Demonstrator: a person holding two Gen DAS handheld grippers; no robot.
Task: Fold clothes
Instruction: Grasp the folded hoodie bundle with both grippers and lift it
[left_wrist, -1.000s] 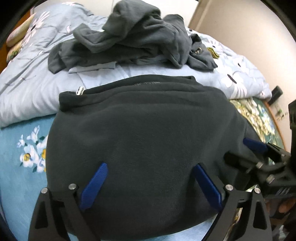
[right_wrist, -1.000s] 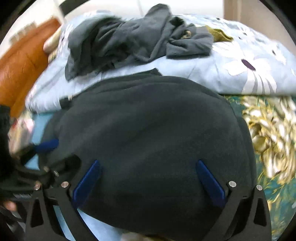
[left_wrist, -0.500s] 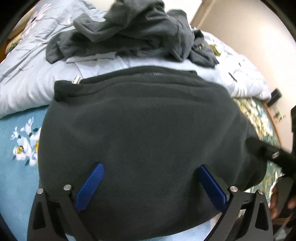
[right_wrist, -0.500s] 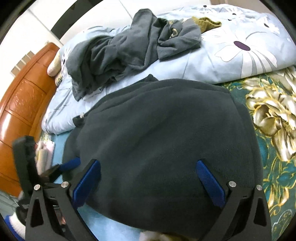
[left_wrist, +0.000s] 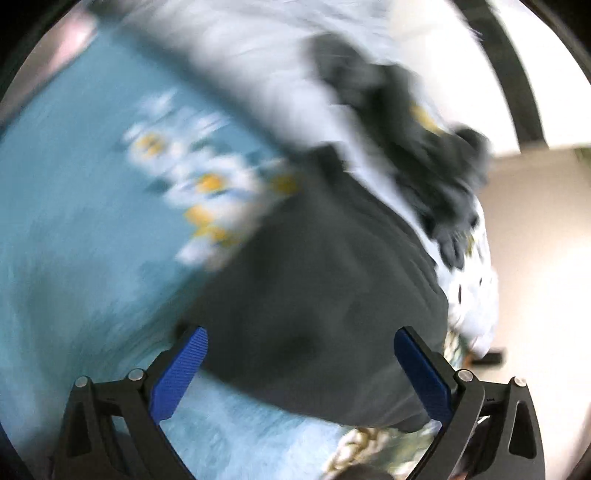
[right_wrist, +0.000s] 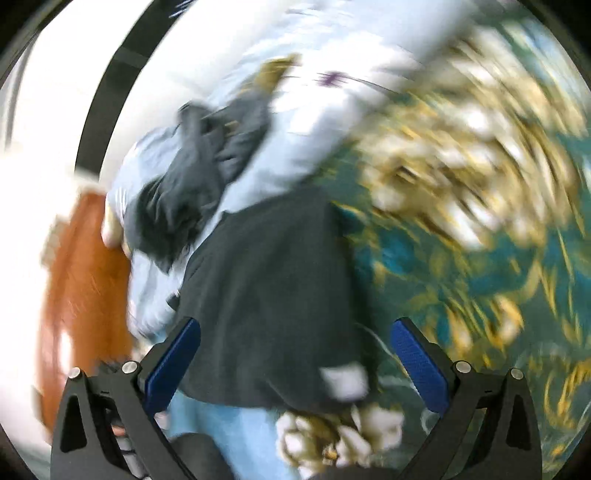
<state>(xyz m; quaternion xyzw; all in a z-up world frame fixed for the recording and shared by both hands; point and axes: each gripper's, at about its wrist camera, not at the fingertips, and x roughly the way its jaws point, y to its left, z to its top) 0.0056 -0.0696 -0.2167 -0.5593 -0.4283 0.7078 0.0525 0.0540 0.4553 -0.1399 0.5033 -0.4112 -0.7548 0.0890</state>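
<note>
A folded dark grey fleece (left_wrist: 325, 295) lies flat on the bed; it also shows in the right wrist view (right_wrist: 269, 295). My left gripper (left_wrist: 301, 373) is open and empty, raised above the fleece's near edge. My right gripper (right_wrist: 295, 365) is open and empty, also above the near edge. A heap of crumpled grey clothes (left_wrist: 417, 155) lies on the pale blue quilt beyond; it shows too in the right wrist view (right_wrist: 199, 173). Both views are blurred by motion.
A pale blue flowered quilt (left_wrist: 258, 48) is bunched at the back of the bed. The sheet is light blue with flowers (left_wrist: 74, 221) on the left and teal with gold flowers (right_wrist: 461, 221) on the right. An orange wooden headboard (right_wrist: 77, 284) stands at left.
Both grippers have lifted off the fleece and rolled, the left view tilting one way, the right the other. The fleece stays flat on the bed. Both stay open.
</note>
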